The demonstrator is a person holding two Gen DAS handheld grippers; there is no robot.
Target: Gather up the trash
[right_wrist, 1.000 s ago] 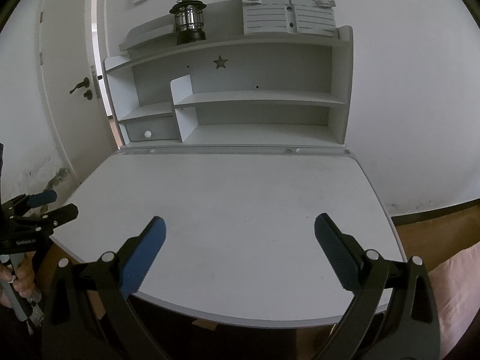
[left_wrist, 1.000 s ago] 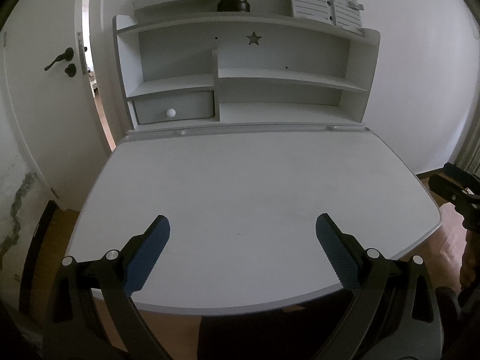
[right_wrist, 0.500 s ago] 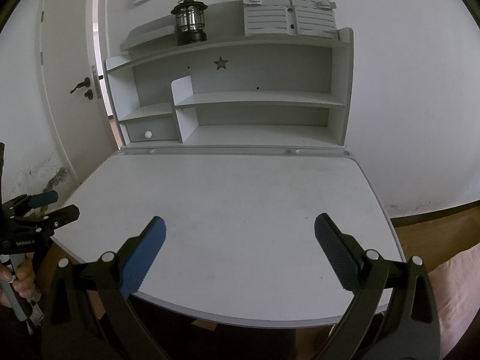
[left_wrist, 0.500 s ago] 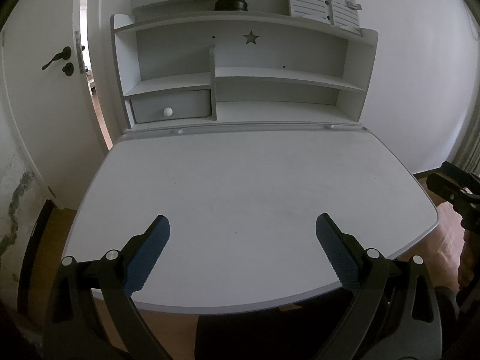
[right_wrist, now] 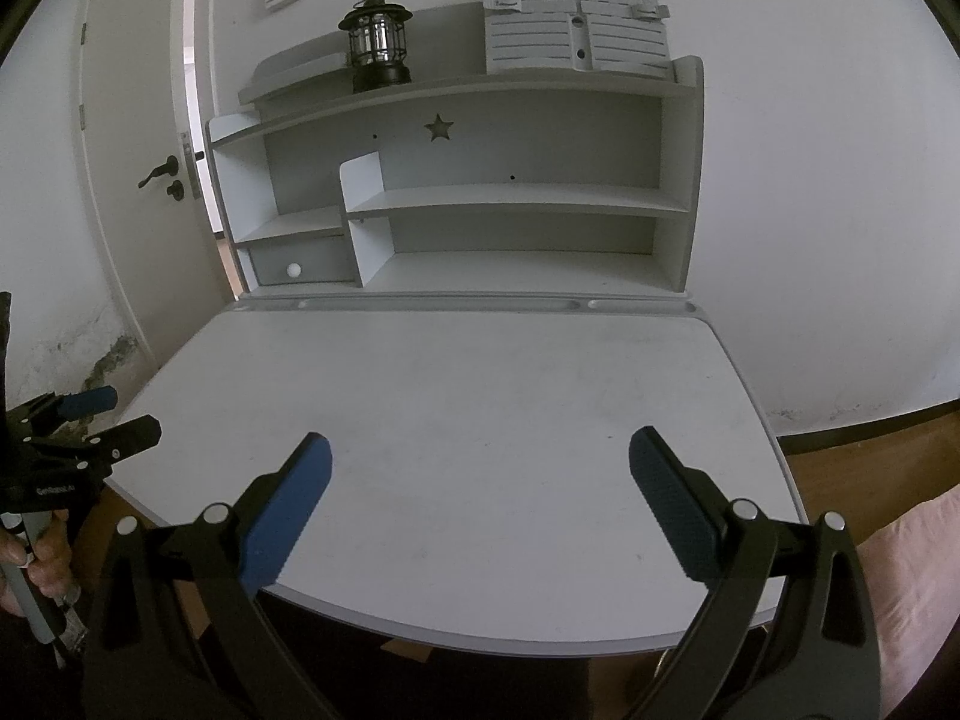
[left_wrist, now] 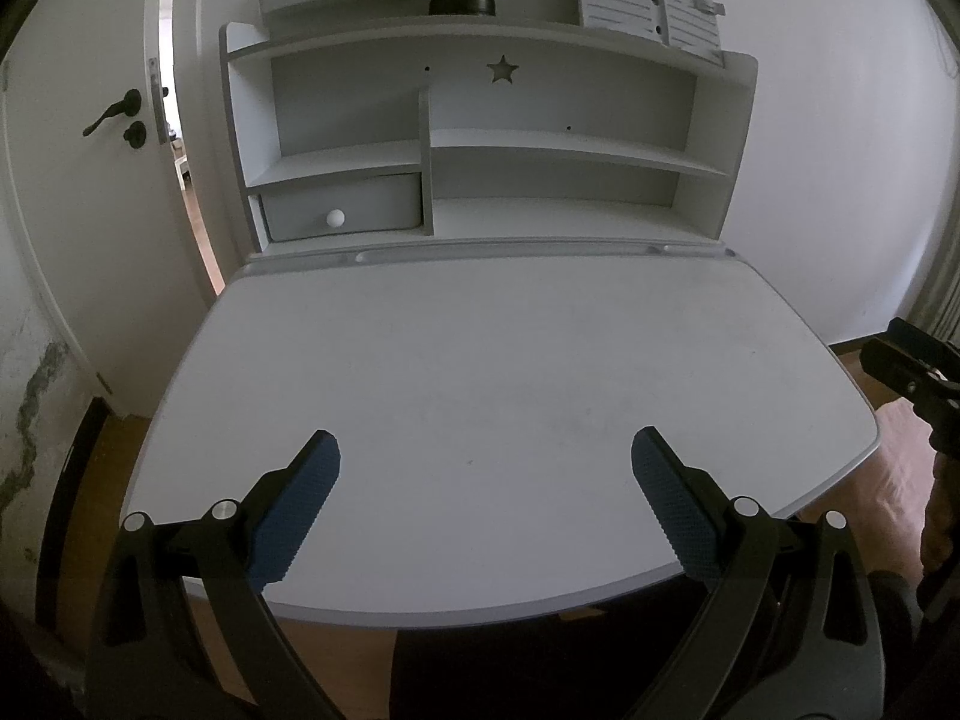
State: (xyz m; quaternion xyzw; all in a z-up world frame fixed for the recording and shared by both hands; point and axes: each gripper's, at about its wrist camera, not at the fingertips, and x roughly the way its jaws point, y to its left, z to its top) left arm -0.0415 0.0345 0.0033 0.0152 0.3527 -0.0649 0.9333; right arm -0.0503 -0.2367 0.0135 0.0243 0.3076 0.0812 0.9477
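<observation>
No trash shows in either view. My left gripper (left_wrist: 483,501) hangs open over the near edge of the white desk (left_wrist: 480,360), nothing between its blue pads. My right gripper (right_wrist: 477,501) is likewise open above the desk's (right_wrist: 456,396) near right part and holds nothing. The left gripper (right_wrist: 90,420) also appears at the left edge of the right wrist view, held by a hand (right_wrist: 45,558). The right gripper (left_wrist: 912,366) appears at the right edge of the left wrist view.
A shelf unit (left_wrist: 480,138) stands at the desk's back, with a small drawer (left_wrist: 342,213), a black lantern (right_wrist: 377,48) and a slatted white panel (right_wrist: 576,27) on top. A door (left_wrist: 78,138) stands ajar at the left. Wooden floor (right_wrist: 864,450) lies to the right.
Both views have shifted only slightly; the left wrist camera has drifted a little, so the shelf sits somewhat to the left. Both grippers stay open.
</observation>
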